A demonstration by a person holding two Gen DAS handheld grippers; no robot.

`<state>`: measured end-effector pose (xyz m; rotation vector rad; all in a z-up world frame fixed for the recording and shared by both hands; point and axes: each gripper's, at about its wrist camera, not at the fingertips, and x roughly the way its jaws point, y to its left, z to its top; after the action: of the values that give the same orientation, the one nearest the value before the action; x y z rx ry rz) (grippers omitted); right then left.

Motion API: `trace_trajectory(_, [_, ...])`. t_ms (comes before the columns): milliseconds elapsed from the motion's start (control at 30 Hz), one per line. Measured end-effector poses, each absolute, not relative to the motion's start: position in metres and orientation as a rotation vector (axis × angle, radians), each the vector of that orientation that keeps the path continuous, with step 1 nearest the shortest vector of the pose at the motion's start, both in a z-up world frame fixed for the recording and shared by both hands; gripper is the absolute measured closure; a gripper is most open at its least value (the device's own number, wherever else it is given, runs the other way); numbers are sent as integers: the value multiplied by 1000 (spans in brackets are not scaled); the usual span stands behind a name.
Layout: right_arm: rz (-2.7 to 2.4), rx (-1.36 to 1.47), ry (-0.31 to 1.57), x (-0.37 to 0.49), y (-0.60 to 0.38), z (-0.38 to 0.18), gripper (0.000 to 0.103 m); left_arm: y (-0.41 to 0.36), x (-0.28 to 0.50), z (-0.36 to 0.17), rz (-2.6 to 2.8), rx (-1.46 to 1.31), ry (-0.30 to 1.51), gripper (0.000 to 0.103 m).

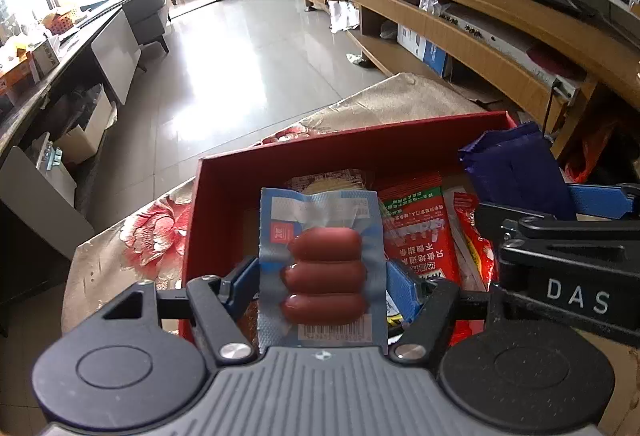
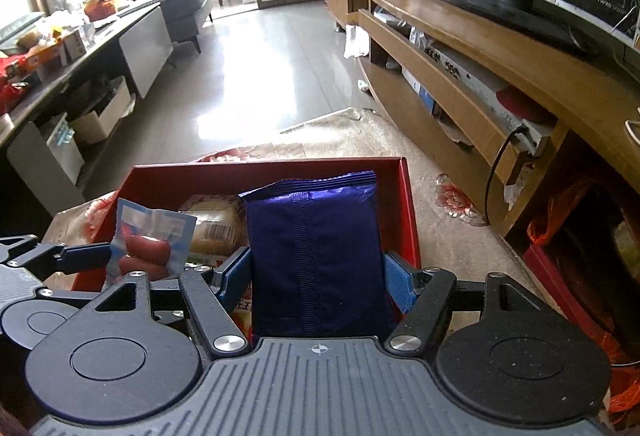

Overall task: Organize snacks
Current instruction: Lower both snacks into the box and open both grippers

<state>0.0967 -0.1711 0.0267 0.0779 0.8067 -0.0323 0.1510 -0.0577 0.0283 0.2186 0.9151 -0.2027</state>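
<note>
My left gripper point(image 1: 322, 284) is shut on a blue sausage pack point(image 1: 320, 260) with three red sausages, held over the red box point(image 1: 280, 156). My right gripper point(image 2: 318, 276) is shut on a dark blue snack bag point(image 2: 316, 256), held upright over the same red box point(image 2: 260, 168). The sausage pack also shows at the left in the right wrist view point(image 2: 148, 240). The dark blue bag shows at the right in the left wrist view point(image 1: 512, 164). Inside the box lie a red and green packet point(image 1: 416, 232), a red packet point(image 1: 476, 236) and a beige packet point(image 2: 216, 224).
The box sits on a floral cloth point(image 1: 148, 232) over a low table. A long wooden TV cabinet point(image 2: 500, 48) with a television runs along the right. A dark counter point(image 1: 48, 76) with clutter stands at the left. Shiny tiled floor point(image 1: 240, 56) lies beyond.
</note>
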Motion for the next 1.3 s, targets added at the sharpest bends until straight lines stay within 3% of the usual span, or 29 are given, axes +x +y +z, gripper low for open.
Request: trace_trajectory(1300, [-61, 49, 861, 116, -164, 9, 24, -62, 168, 8, -177, 260, 952, 34])
